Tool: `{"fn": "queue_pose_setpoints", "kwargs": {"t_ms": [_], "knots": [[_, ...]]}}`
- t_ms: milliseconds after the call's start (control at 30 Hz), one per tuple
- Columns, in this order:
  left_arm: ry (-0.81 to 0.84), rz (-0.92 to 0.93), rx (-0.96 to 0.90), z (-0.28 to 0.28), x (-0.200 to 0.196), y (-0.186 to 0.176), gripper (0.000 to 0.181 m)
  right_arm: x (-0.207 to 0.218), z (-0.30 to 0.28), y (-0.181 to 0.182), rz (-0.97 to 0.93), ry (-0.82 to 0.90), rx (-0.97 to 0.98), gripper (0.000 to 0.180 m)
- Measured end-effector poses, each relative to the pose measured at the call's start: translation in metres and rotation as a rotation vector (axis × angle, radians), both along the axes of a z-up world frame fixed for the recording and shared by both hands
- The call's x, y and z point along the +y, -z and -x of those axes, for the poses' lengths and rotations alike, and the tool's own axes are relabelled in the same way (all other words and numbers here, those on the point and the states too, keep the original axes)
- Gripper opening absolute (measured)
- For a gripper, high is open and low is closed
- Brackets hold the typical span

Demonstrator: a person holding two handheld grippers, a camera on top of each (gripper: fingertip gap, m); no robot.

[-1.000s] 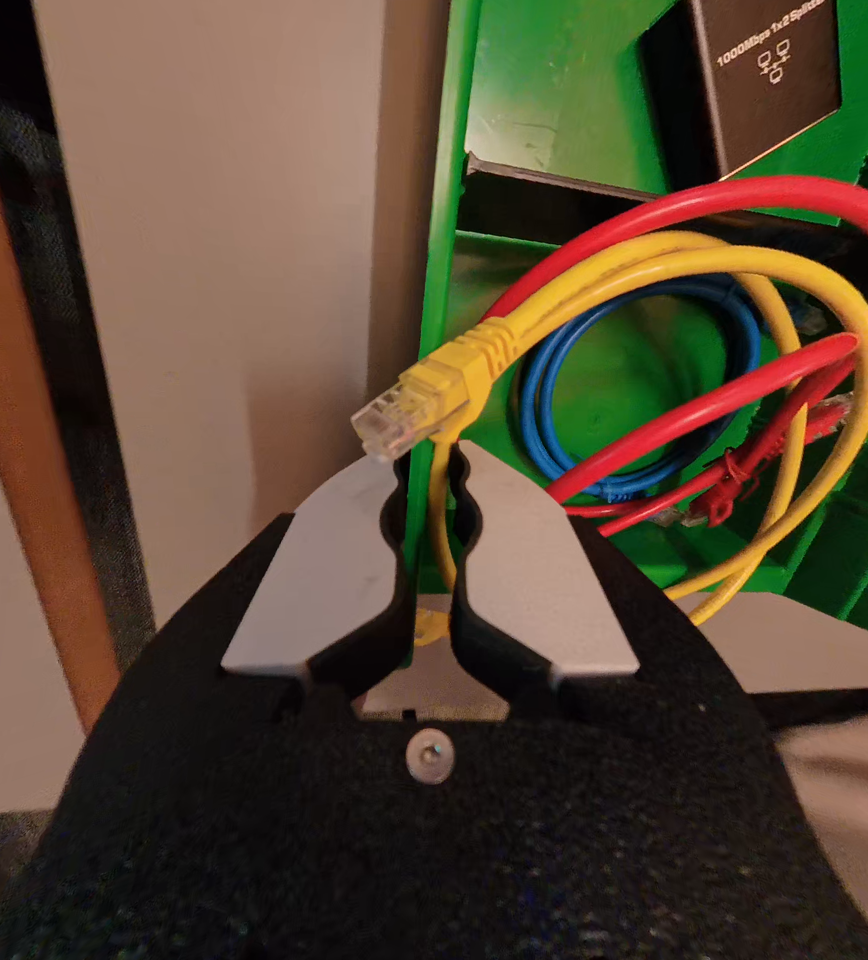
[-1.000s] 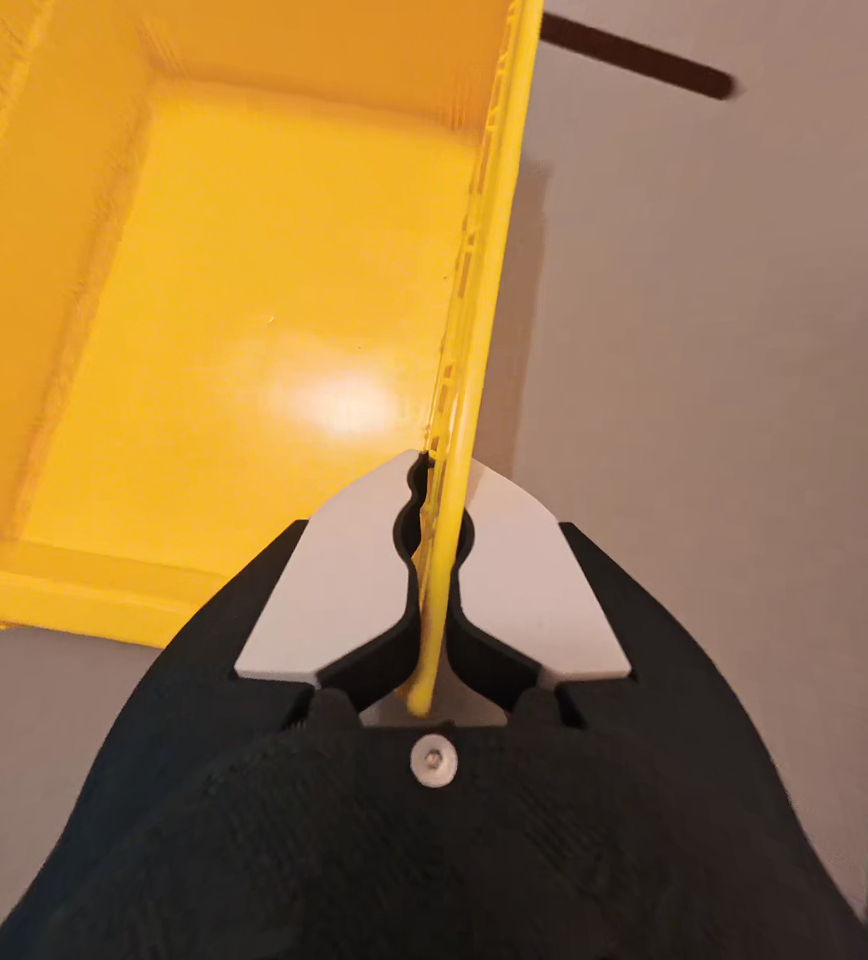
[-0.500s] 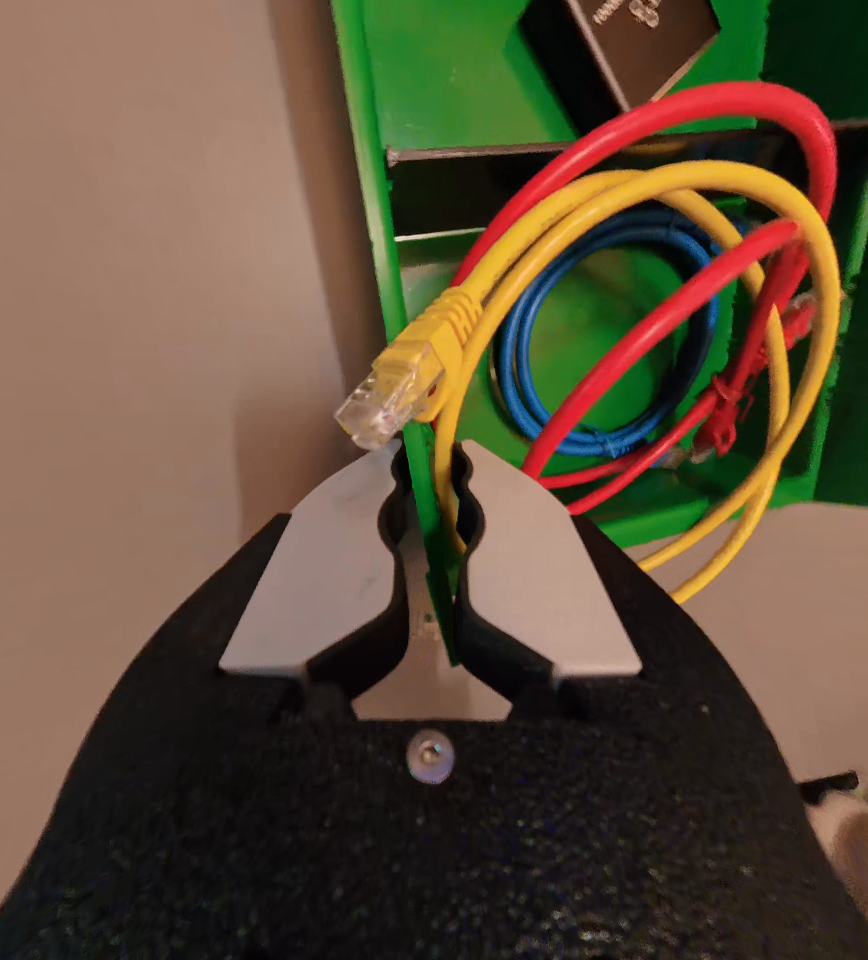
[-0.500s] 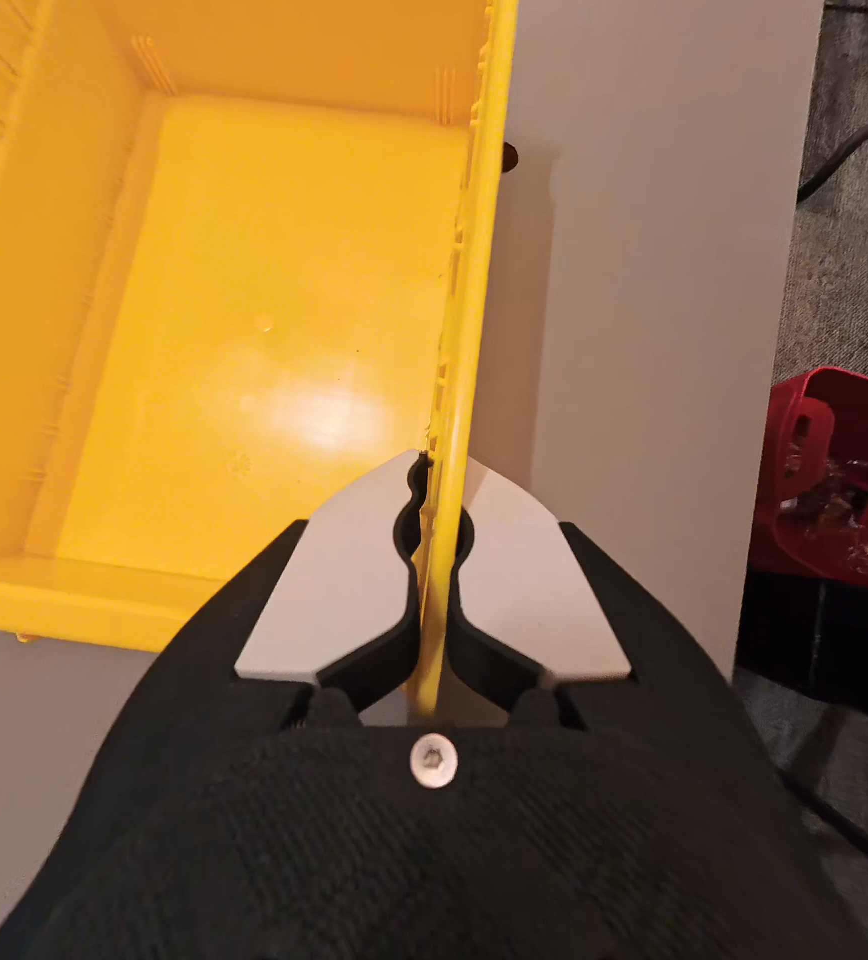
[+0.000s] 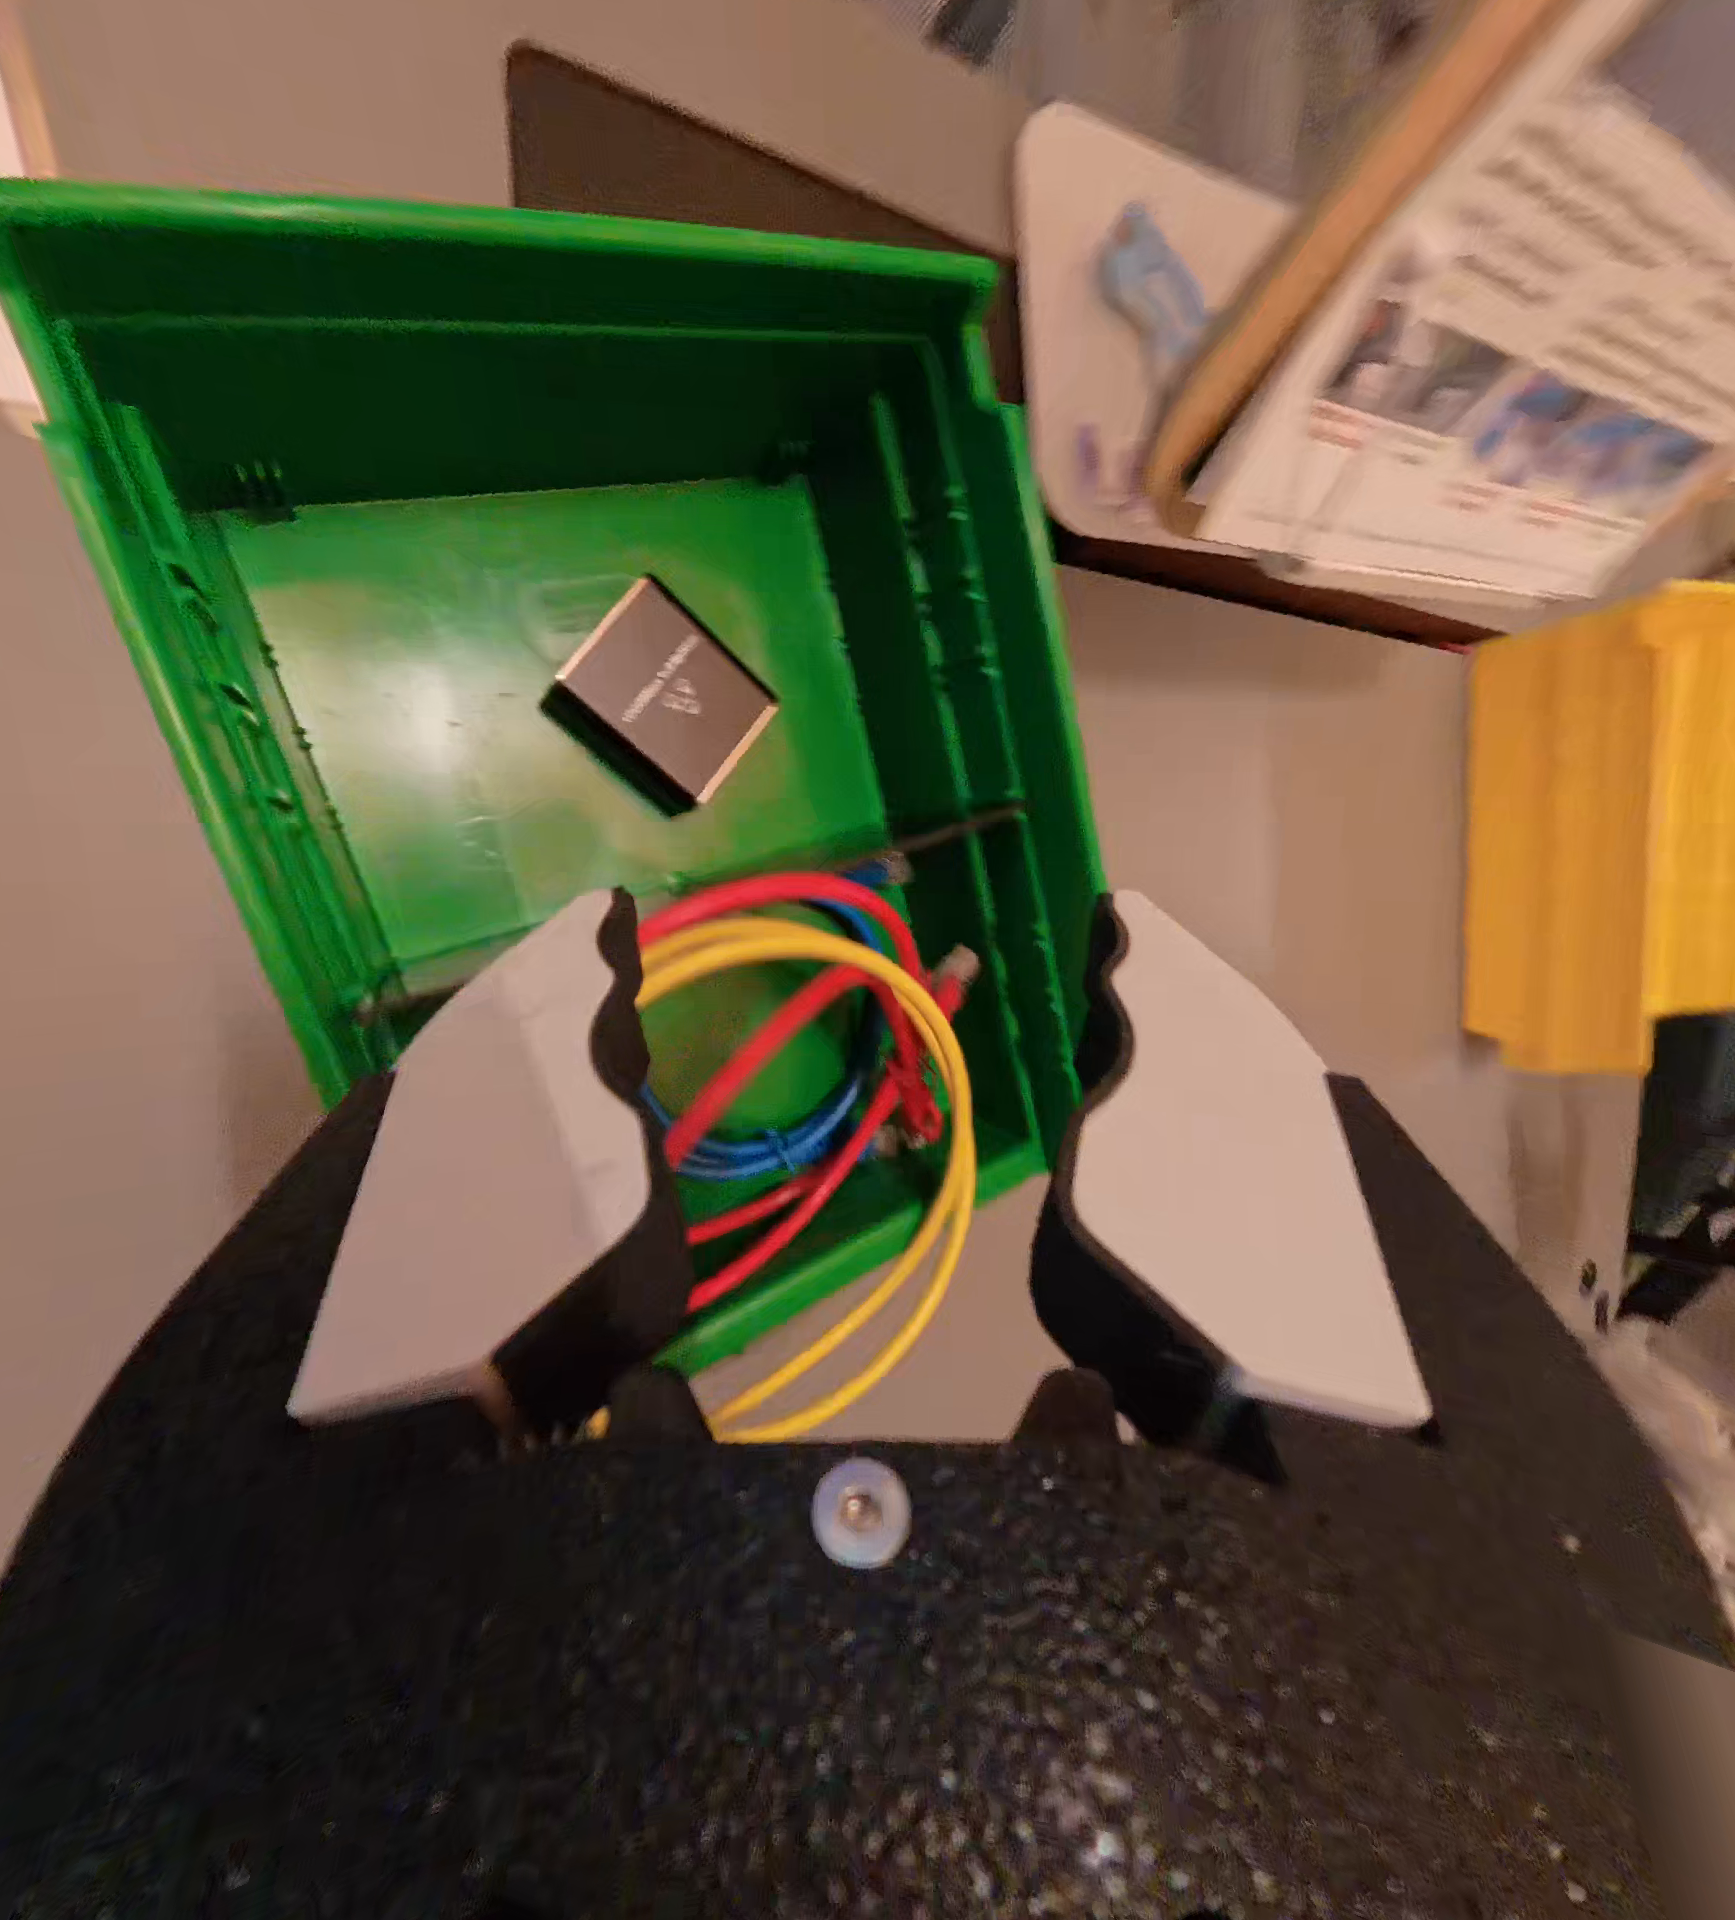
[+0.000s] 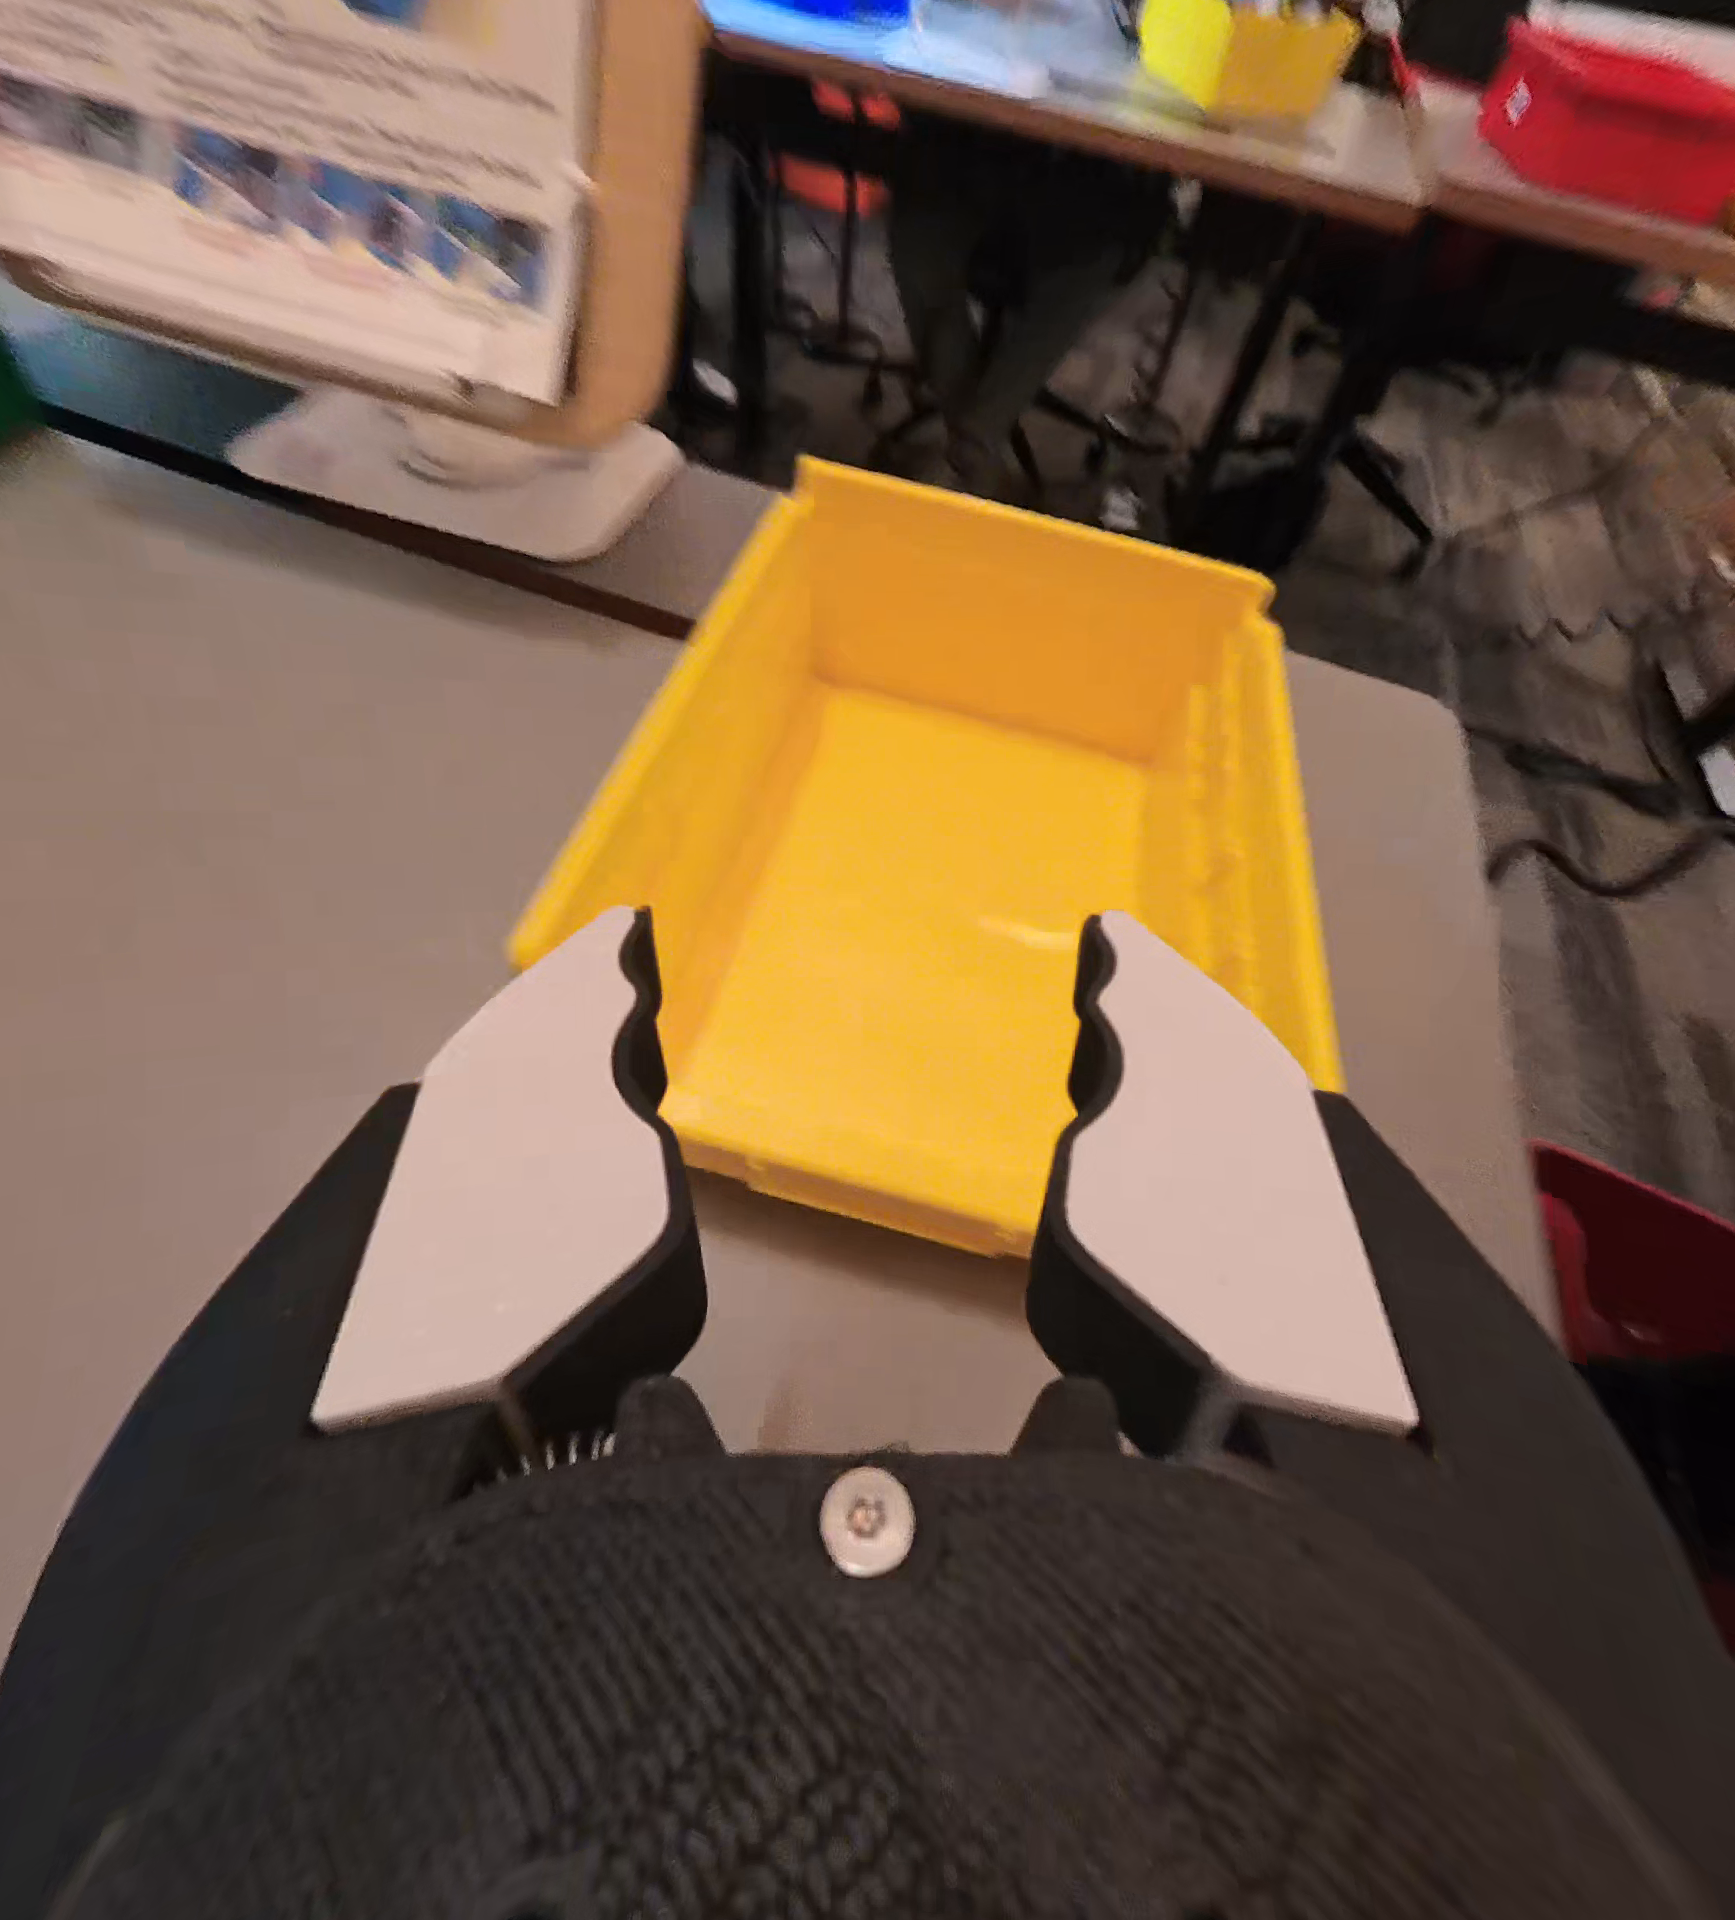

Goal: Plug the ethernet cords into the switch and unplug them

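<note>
Switch lay flat on floor of green bin, far compartment. Yellow cord, red cord and blue cord lay coiled in near compartment, yellow loop spilling over front wall onto table. Plug ends blurred, apparently all unplugged. Left gripper jaws stood wide apart, empty. Right gripper jaws likewise spread, empty, before yellow bin.

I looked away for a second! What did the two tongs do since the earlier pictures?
Both let go. The left tongs, shut on the green bin wall, opened and pulled back; the right tongs released the yellow bin wall and backed away. The black switch and the red, yellow and blue cords stayed in the green bin.
</note>
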State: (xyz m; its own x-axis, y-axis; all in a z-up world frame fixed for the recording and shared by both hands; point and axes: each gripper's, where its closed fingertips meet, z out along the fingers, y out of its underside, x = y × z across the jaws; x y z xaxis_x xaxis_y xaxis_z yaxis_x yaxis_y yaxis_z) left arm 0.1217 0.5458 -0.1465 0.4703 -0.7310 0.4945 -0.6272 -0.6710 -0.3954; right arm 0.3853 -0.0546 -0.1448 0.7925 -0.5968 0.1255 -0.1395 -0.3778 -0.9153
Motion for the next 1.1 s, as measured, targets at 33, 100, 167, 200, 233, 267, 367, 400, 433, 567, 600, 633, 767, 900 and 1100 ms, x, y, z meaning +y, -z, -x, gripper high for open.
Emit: {"fn": "queue_pose_setpoints", "kwargs": {"t_ms": [33, 100, 167, 200, 233, 267, 367, 400, 433, 567, 600, 633, 767, 900, 1100], "knots": [[-0.029, 0.013, 0.075, -0.01, 0.008, 0.013, 0.082, 0.011, 0.012, -0.003, -0.04, -0.029, -0.001, 0.077], [-0.105, 0.053, 0.228, -0.024, 0.022, 0.042, 0.083, 0.031, 0.036, -0.003, -0.095, -0.097, 0.014, 0.077], [-0.166, 0.081, 0.336, -0.034, 0.03, 0.067, 0.083, 0.045, 0.053, 0.004, -0.107, -0.153, 0.018, 0.077], [-0.19, 0.095, 0.381, -0.038, 0.032, 0.077, 0.082, 0.05, 0.059, 0.01, -0.086, -0.185, 0.018, 0.077], [-0.208, 0.097, 0.419, -0.042, 0.034, 0.086, 0.083, 0.054, 0.063, 0.016, -0.047, -0.221, 0.022, 0.077], [-0.22, 0.087, 0.451, -0.045, 0.036, 0.093, 0.083, 0.055, 0.063, 0.021, -0.009, -0.232, 0.029, 0.078], [-0.243, 0.087, 0.551, -0.051, 0.037, 0.116, 0.084, 0.056, 0.058, 0.029, 0.016, -0.212, 0.023, 0.08], [-0.245, 0.094, 0.569, -0.054, 0.035, 0.122, 0.083, 0.058, 0.059, 0.031, 0.013, -0.224, 0.03, 0.08], [-0.245, 0.1, 0.588, -0.055, 0.034, 0.128, 0.082, 0.06, 0.06, 0.034, 0.014, -0.235, 0.043, 0.08], [-0.252, 0.067, 0.717, -0.046, 0.039, 0.148, 0.082, 0.066, 0.062, 0.048, 0.031, -0.283, 0.072, 0.081], [-0.273, 0.101, 0.689, -0.052, 0.037, 0.151, 0.074, 0.066, 0.061, 0.051, 0.036, -0.283, 0.09, 0.081], [-0.286, 0.123, 0.678, -0.054, 0.036, 0.154, 0.068, 0.067, 0.062, 0.053, 0.033, -0.287, 0.105, 0.082], [-0.279, 0.099, 0.743, -0.052, 0.036, 0.163, 0.071, 0.073, 0.066, 0.057, 0.025, -0.317, 0.119, 0.082], [-0.199, 0.044, 0.787, -0.055, 0.035, 0.165, 0.07, 0.077, 0.068, 0.065, 0.047, -0.331, 0.14, 0.082], [0.093, -0.137, 0.743, -0.063, 0.035, 0.162, 0.069, 0.077, 0.072, 0.065, 0.078, -0.33, 0.124, 0.081]]}}
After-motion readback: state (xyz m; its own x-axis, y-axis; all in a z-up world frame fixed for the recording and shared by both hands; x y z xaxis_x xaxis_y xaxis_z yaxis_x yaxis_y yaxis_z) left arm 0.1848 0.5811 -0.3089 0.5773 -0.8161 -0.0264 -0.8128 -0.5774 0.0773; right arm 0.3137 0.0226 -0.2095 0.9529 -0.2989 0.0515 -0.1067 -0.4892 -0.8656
